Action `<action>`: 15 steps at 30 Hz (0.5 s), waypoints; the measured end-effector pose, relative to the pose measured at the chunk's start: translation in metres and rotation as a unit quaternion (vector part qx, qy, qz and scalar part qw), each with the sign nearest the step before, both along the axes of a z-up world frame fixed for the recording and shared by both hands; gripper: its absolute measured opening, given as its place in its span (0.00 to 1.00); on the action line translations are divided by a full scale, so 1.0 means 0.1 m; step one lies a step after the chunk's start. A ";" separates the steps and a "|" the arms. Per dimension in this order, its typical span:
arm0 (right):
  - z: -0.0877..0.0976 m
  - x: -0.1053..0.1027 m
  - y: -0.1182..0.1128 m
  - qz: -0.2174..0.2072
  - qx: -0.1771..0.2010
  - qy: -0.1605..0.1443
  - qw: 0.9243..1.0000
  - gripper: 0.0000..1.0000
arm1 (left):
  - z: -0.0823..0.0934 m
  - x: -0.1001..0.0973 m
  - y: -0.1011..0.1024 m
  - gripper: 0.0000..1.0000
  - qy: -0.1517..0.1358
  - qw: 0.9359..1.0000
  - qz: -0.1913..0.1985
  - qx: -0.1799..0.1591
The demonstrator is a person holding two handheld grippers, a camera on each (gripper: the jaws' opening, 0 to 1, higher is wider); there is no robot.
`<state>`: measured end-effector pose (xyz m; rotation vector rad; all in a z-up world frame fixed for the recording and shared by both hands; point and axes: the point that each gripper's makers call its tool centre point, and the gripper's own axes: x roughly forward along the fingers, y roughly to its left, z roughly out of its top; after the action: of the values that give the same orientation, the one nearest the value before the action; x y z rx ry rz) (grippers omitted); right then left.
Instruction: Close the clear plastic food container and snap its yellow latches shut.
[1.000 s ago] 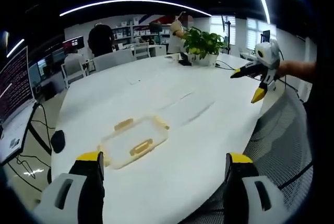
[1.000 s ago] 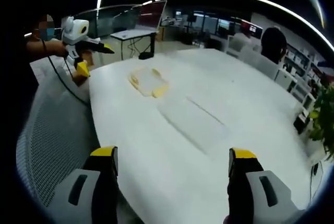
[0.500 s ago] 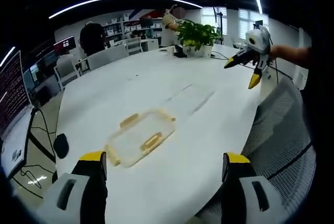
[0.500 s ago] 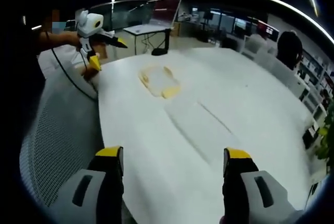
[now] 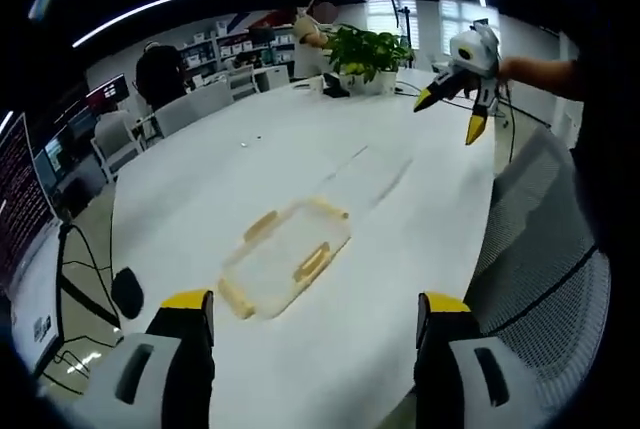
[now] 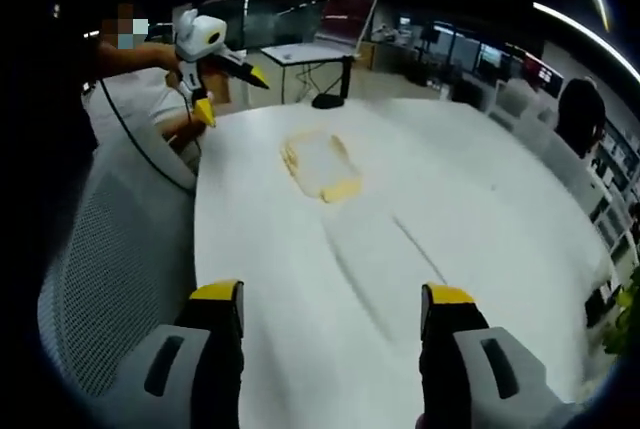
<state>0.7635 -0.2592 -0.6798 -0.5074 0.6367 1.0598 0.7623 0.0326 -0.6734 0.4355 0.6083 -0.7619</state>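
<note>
Left gripper (image 5: 312, 334) jaws wide apart, empty, above near worktop (image 5: 380, 279) edge. Right gripper (image 6: 330, 334) likewise wide, empty. Clear container (image 5: 285, 257) flat on worktop just ahead of left gripper, yellow latches (image 5: 312, 262) splayed outward; separate clear lid (image 6: 385, 244) beyond. Potted plant (image 5: 365, 51) at far end. Risk: light container likely skids under one-sided push; misaligned lid blocks latches.
</note>
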 end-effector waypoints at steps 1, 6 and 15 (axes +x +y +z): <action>-0.01 0.01 0.01 0.005 -0.006 0.001 1.000 0.69 | -0.01 0.01 0.01 0.78 0.001 1.000 -0.002 0.002; -0.06 0.07 0.11 0.028 -0.020 0.002 0.999 0.67 | -0.05 0.06 0.06 0.76 0.005 1.000 -0.019 0.017; -0.11 0.17 0.21 0.053 -0.038 0.007 0.998 0.66 | -0.10 0.15 0.15 0.72 0.009 0.999 -0.035 0.036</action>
<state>0.7809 -0.2380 -0.6911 -0.6049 0.6704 1.1434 0.7771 0.0478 -0.6834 0.5180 0.6412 -0.8125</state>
